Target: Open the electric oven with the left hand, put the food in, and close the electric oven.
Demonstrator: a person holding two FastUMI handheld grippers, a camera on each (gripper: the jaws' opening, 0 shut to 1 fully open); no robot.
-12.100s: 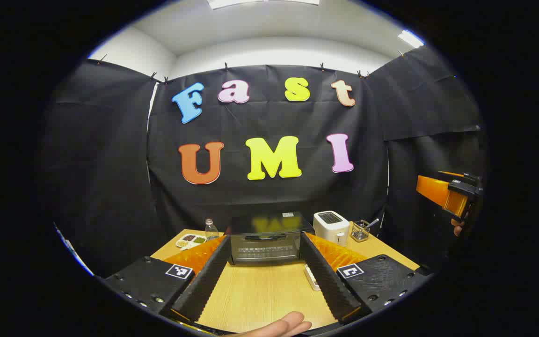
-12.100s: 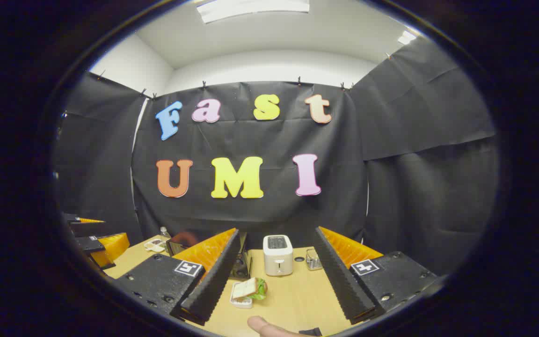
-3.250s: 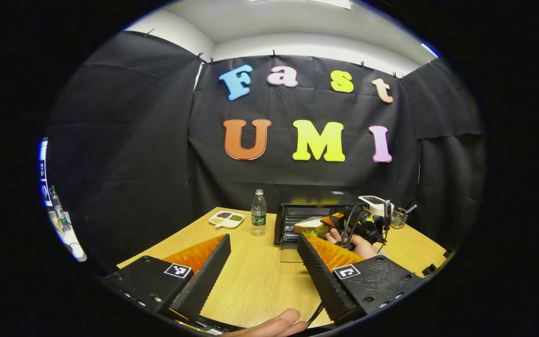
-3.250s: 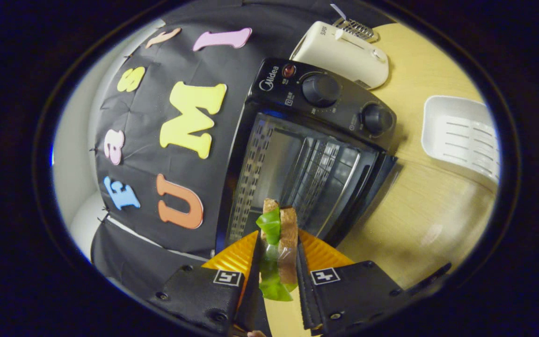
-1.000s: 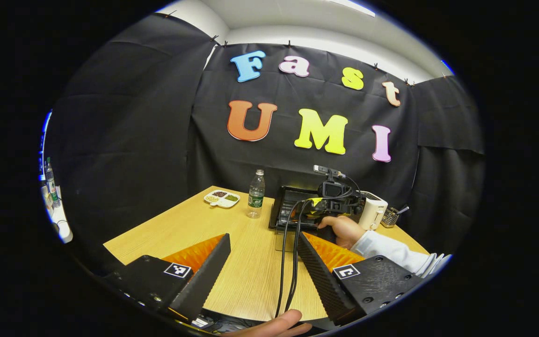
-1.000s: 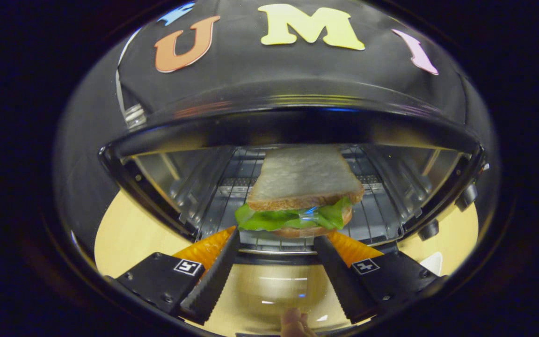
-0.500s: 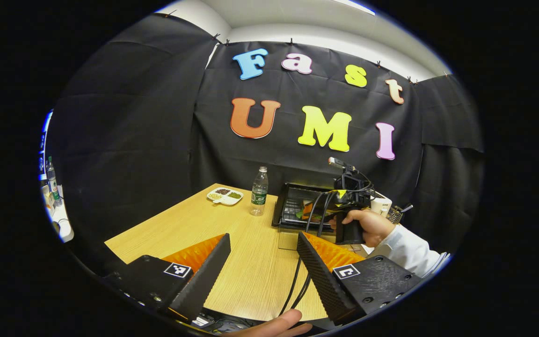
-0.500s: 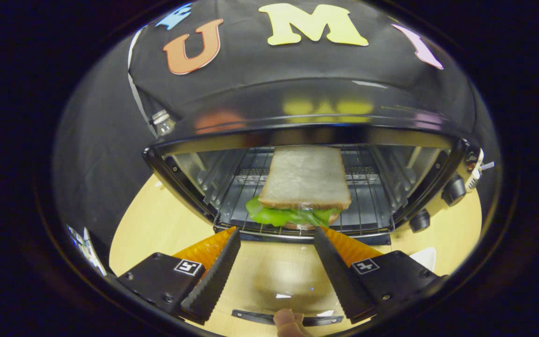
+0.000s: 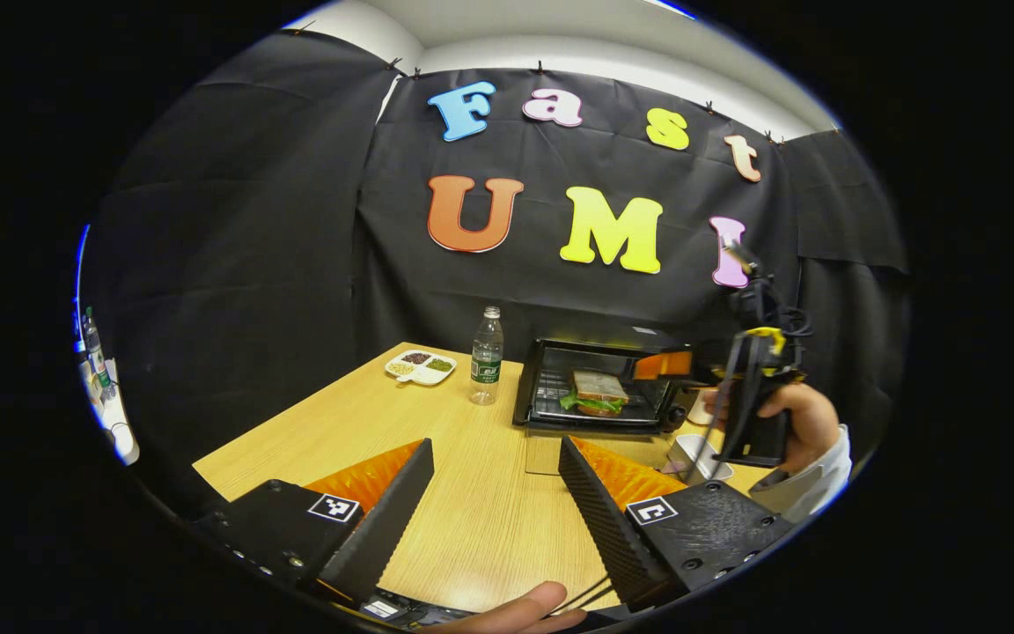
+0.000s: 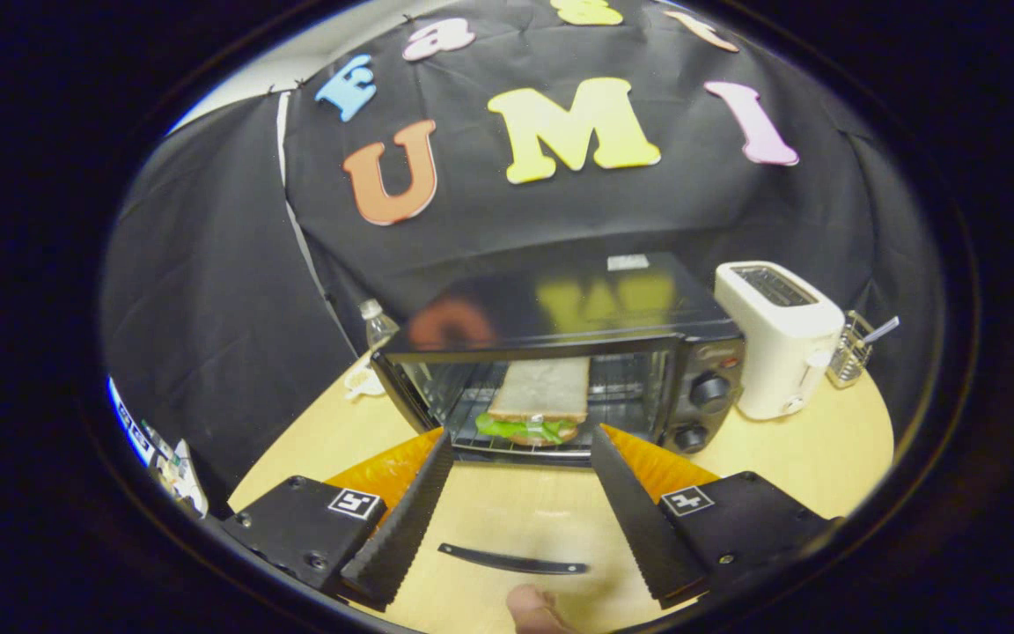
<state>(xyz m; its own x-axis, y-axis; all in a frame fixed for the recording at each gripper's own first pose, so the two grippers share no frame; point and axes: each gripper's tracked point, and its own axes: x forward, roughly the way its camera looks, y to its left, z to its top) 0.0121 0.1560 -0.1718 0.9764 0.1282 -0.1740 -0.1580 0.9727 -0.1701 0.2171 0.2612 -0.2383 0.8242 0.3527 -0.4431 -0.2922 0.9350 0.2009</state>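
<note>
A wooden table (image 9: 366, 423) carries a black electric oven (image 10: 560, 326) near its far edge, against the booth's cloth wall. The oven's glass door (image 10: 507, 519) lies folded down flat toward the near edge, its handle (image 10: 511, 559) running side to side. A sandwich (image 10: 535, 401) rests on the rack inside, so closing the door is likely what remains.

The right gripper (image 10: 516, 506) sits directly in front of the oven mouth, fingers spread and empty, above the lowered door. The left gripper (image 9: 494, 506), fingers also spread and empty, hangs over the table's near edge, well apart from the oven, which lies ahead and to its right.

The right gripper view shows the door handle, a white toaster (image 10: 775, 339) beside the oven and a wire basket (image 10: 850, 357). The left gripper view shows a water bottle (image 9: 487, 357), a snack dish (image 9: 420, 366), and the hand (image 9: 784, 423) holding the right gripper.
</note>
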